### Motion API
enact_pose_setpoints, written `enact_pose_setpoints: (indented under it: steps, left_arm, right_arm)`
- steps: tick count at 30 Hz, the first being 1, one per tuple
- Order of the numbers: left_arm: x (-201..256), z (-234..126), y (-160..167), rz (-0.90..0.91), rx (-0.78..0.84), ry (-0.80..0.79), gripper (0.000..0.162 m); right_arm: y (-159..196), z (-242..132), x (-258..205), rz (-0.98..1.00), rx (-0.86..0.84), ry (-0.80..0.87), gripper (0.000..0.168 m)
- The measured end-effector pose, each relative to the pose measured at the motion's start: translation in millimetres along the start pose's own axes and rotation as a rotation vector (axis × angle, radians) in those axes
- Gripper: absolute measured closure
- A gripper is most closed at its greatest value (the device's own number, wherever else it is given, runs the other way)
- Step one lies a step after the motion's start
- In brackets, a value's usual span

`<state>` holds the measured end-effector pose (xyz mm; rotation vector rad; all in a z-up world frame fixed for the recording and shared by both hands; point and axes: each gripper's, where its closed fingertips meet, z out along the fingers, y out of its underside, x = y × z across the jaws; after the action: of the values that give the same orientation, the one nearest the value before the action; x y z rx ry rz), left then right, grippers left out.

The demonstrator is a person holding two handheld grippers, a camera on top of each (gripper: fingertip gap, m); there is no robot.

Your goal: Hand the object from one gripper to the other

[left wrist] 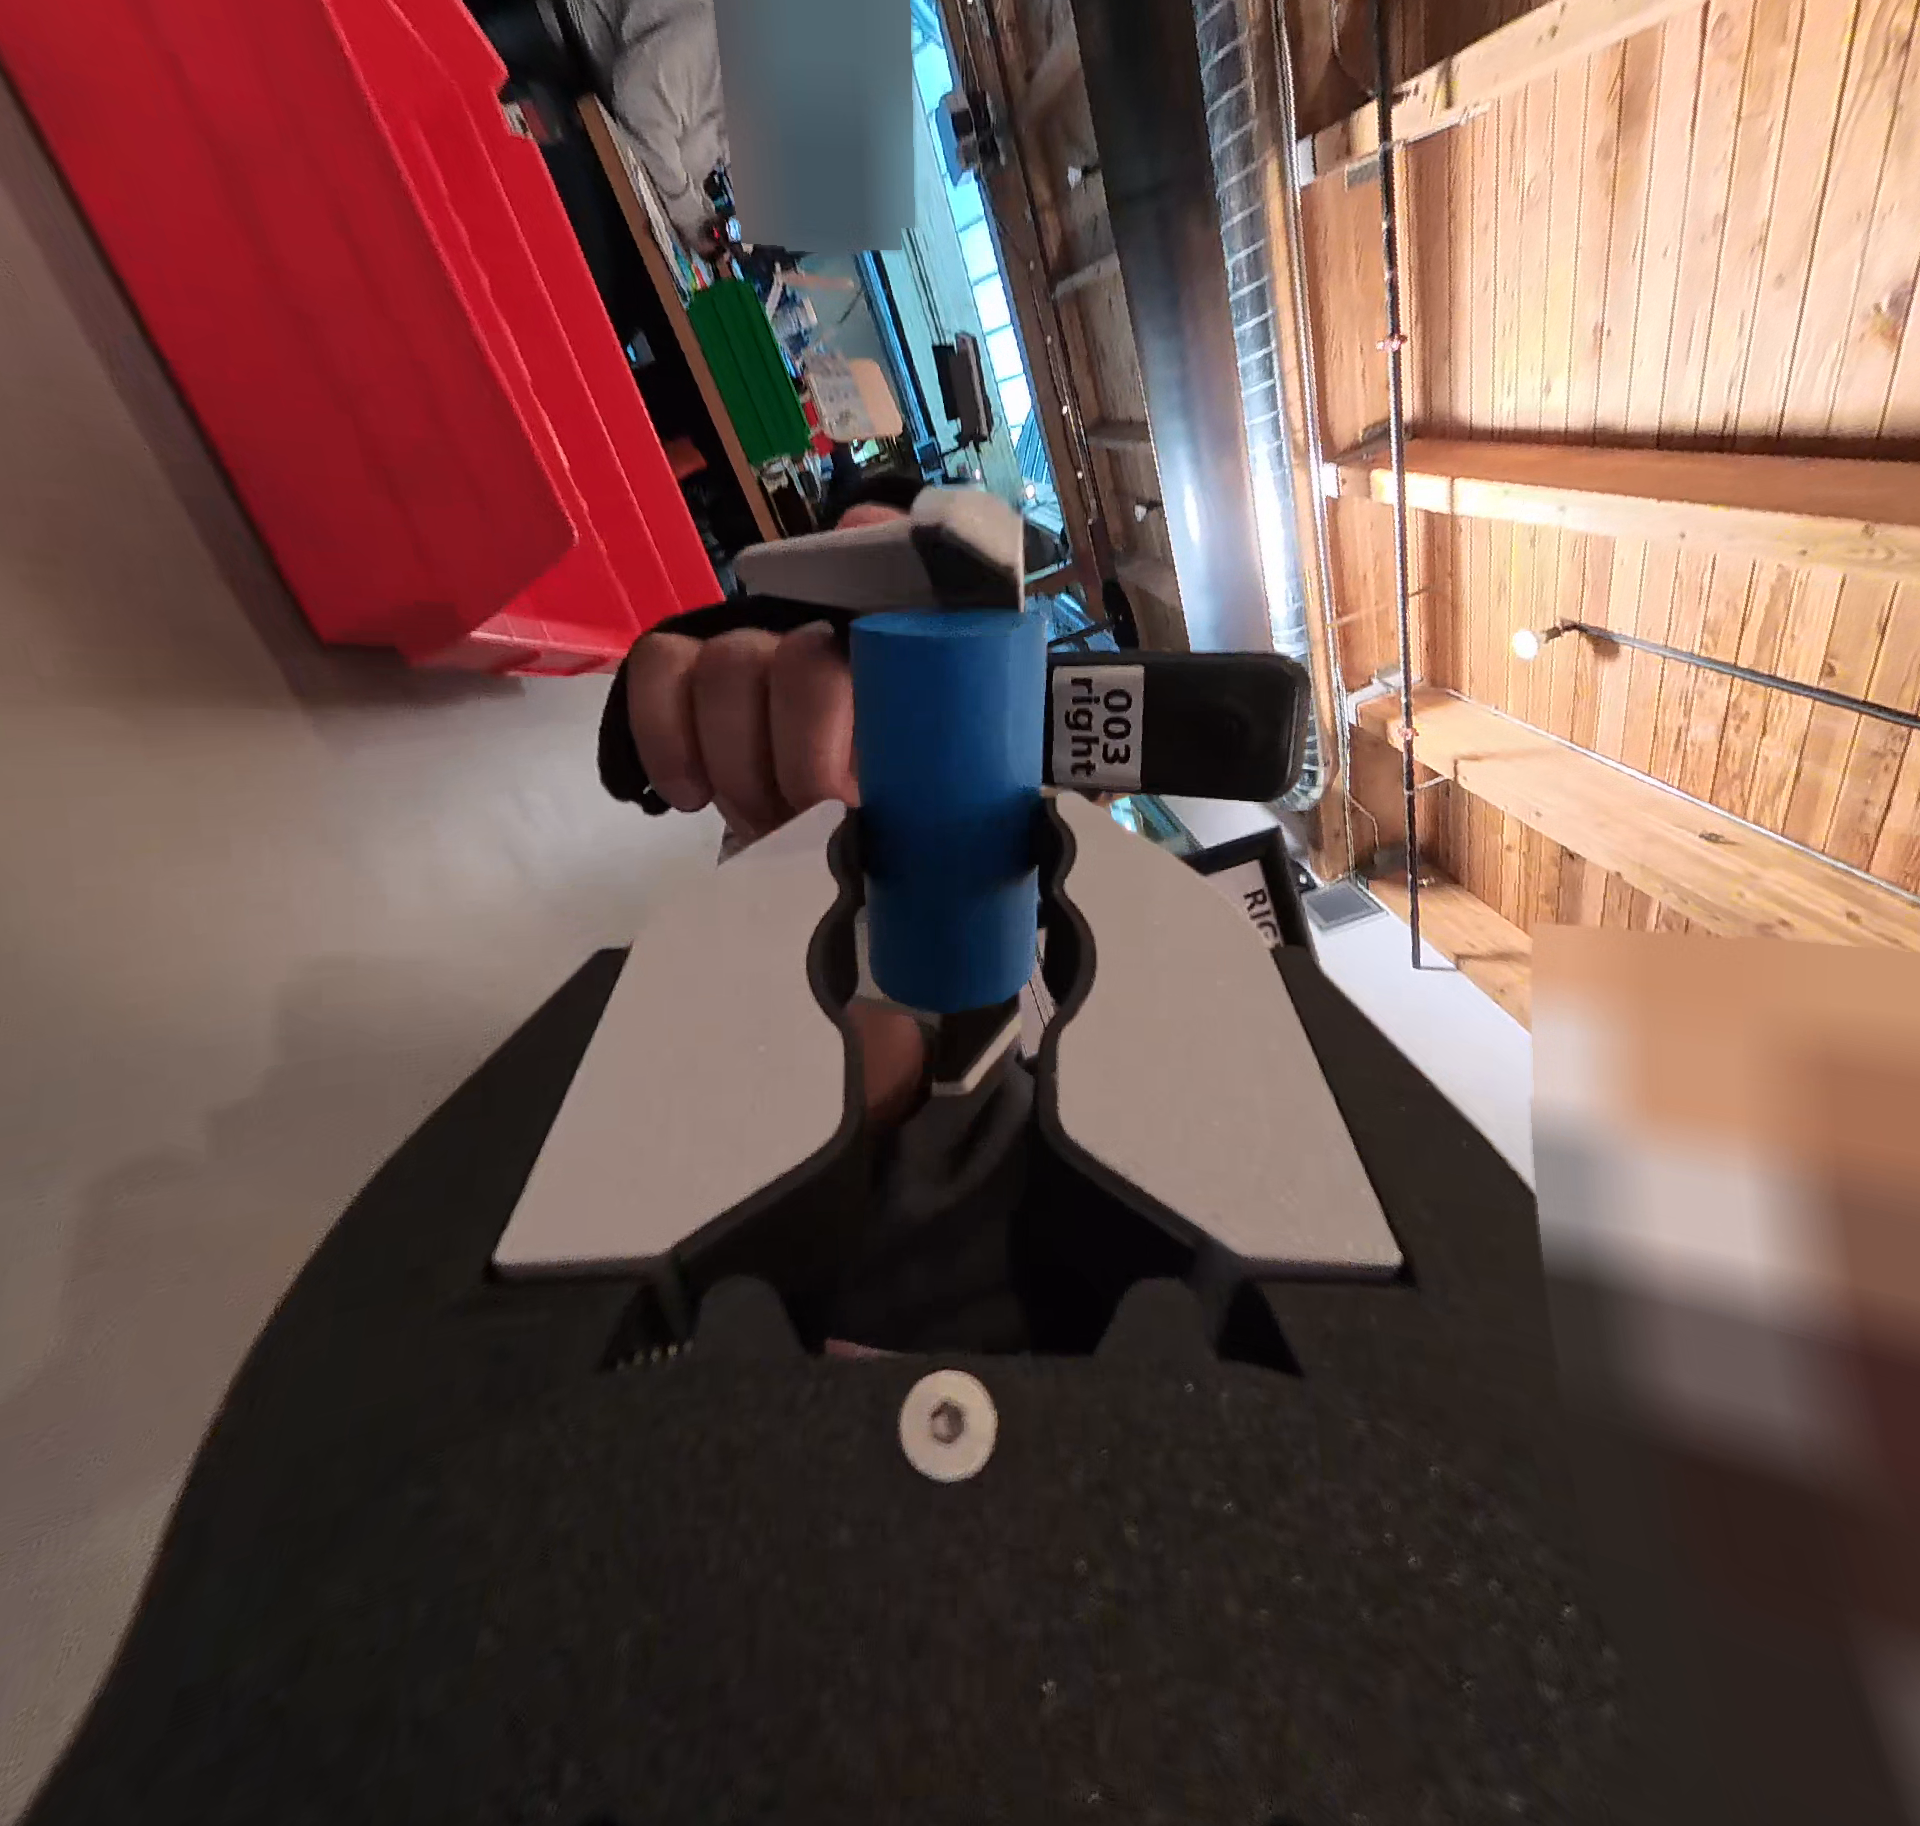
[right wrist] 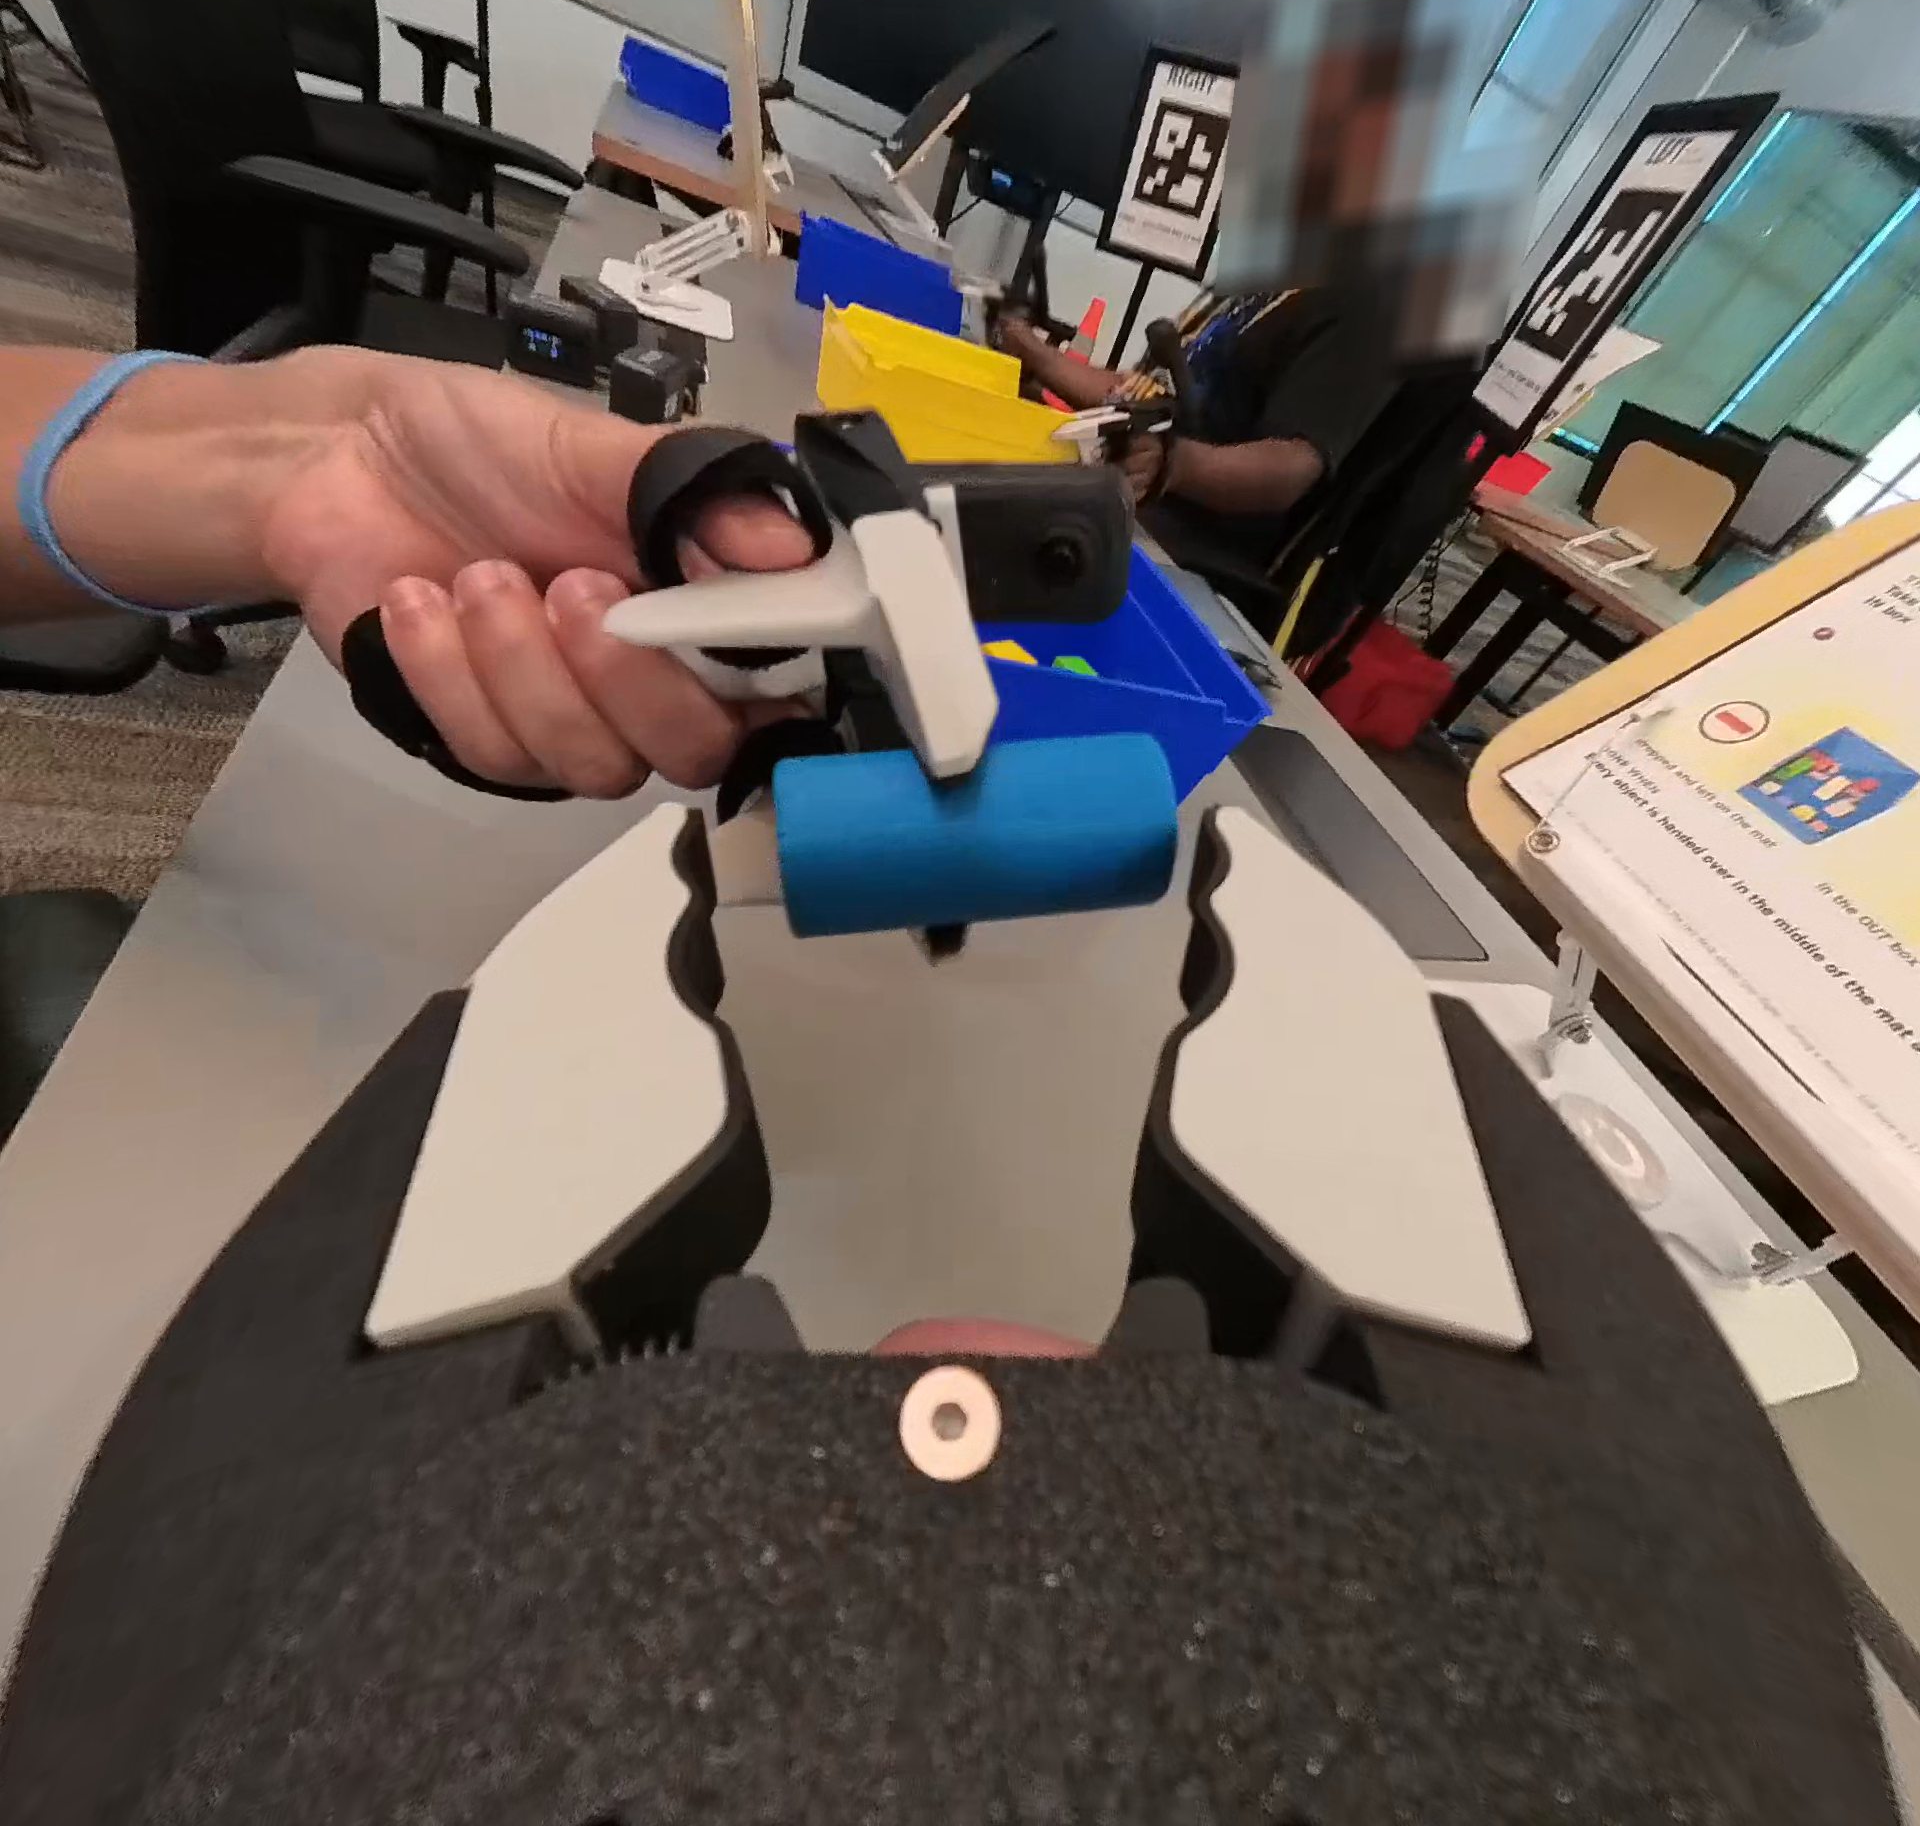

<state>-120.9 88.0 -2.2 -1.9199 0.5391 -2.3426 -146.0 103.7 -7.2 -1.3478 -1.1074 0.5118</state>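
Left tongs [left wrist: 948, 903] pinch the blue cylinder [left wrist: 945, 810] around its middle, dead centre of the left wrist view. Right tongs [right wrist: 945, 935] are spread wide, one finger at each end of the cylinder [right wrist: 977, 841], neither touching yet. At one o'clock sits a blue bin [right wrist: 1132, 685] on the tabletop [right wrist: 312, 893]. The risk, I'd say: release before the right tongs close, and it drops; gripping end to end could let it slip.
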Motion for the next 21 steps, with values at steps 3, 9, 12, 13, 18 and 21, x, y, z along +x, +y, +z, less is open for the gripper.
enact_pose_setpoints:
  steps: [3, 9, 12, 13, 18, 21]
  left_arm:
    - [-1, 10, 7, -0.013, -0.031, 0.011, 0.131]
    - [9, 13, 12, -0.017, -0.06, 0.081, 0.129]
    - [14, -2, 22, 0.076, -0.07, 0.042, 0.107]
    - [11, -10, 28, 0.129, -0.075, 0.001, 0.105]
    - [-36, -50, 69, 0.419, -0.061, -0.294, 0.114]
    - [-60, -66, 97, 0.474, -0.052, -0.367, 0.117]
  right_arm:
    - [-5, -7, 0, -0.004, 0.039, 0.003, 0.088]
    - [-8, -20, 2, 0.016, 0.015, -0.004, 0.095]
    - [-17, -45, 25, 0.032, -0.002, 0.058, 0.095]
    - [-18, -59, 39, 0.041, -0.026, 0.107, 0.095]
    - [19, -168, 124, 0.248, -0.249, 0.459, 0.095]
    - [85, -222, 140, 0.374, -0.548, 0.576, 0.095]
